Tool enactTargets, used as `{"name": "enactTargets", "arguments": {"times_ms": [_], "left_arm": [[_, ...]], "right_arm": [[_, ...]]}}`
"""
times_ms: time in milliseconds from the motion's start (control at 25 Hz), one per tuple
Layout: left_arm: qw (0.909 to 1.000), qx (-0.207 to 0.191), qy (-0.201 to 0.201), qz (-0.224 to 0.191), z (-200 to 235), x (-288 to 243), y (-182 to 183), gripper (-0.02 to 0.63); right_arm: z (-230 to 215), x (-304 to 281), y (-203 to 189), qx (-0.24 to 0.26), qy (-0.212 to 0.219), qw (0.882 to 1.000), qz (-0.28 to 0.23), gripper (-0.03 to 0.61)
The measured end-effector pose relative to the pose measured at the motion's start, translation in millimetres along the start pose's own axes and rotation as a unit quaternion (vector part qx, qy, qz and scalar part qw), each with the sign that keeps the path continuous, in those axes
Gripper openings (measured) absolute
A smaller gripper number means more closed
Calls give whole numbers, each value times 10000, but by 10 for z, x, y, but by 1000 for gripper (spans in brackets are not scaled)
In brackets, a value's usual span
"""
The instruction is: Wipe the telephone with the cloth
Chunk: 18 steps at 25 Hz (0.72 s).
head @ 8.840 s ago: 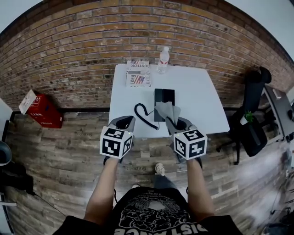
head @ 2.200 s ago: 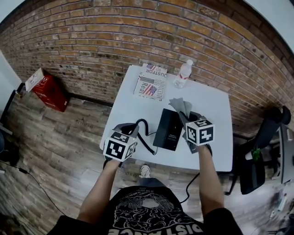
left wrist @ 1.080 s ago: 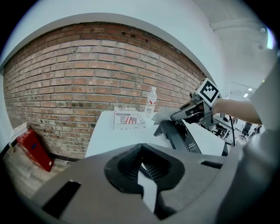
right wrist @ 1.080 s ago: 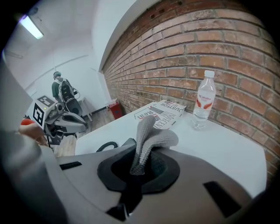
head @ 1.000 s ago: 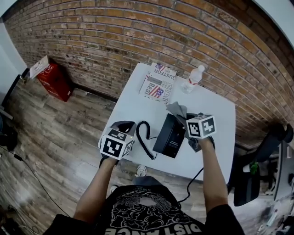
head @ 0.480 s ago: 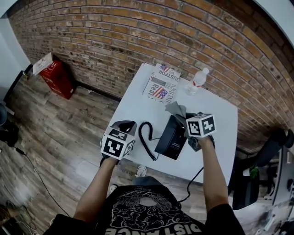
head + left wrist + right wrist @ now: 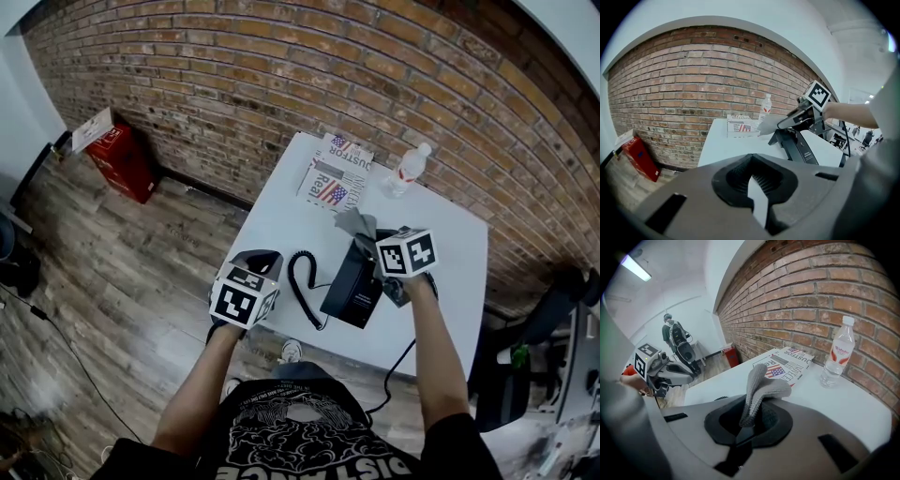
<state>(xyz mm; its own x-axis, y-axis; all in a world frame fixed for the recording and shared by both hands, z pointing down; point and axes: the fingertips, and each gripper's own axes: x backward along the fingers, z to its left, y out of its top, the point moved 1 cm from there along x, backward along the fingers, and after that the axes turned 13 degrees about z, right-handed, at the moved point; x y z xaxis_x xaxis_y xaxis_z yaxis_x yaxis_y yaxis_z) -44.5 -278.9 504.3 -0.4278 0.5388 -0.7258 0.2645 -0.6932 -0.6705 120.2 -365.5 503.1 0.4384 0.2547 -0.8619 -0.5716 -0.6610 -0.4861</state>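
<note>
Brick wall and wood-plank floor (image 7: 141,272) surround a white table (image 7: 281,220), which we see from above. A person holds 2 grippers over it. A black telephone (image 7: 352,281) sits near the table's middle, with its coiled cord (image 7: 302,281) at its 9 o'clock.

The right gripper (image 7: 373,242) hangs over the telephone's far end, its jaws clenched on a grey cloth (image 7: 354,222). The cloth pokes out toward 12 o'clock. We cannot tell whether it touches the telephone.

The left gripper (image 7: 259,262) hovers at the table's near-left edge, at the telephone's 9 o'clock, beside the cord. Its jaws stand slightly apart, and we see nothing between them.

At the table's far edge, at 12 o'clock, lies a printed newspaper (image 7: 336,173). A clear water bottle (image 7: 405,169) stands upright just beside it, at its 3 o'clock.
</note>
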Motion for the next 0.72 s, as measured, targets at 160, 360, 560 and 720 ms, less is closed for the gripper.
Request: {"name": "enactTargets", "arguments": {"times_ms": [160, 360, 560, 720], "left_arm": [[10000, 4, 6, -4, 6, 18, -19, 6], [10000, 41, 39, -12, 41, 67, -38, 6], [10000, 76, 45, -4, 59, 104, -89, 6], [9999, 85, 50, -17, 69, 141, -114, 6]], "right_arm": [[55, -43, 45, 174, -66, 9998, 86, 12], [176, -99, 81, 712, -311, 9965, 310, 12], [312, -182, 37, 990, -324, 9935, 470, 12], [370, -199, -2, 1034, -352, 9927, 507, 12]]}}
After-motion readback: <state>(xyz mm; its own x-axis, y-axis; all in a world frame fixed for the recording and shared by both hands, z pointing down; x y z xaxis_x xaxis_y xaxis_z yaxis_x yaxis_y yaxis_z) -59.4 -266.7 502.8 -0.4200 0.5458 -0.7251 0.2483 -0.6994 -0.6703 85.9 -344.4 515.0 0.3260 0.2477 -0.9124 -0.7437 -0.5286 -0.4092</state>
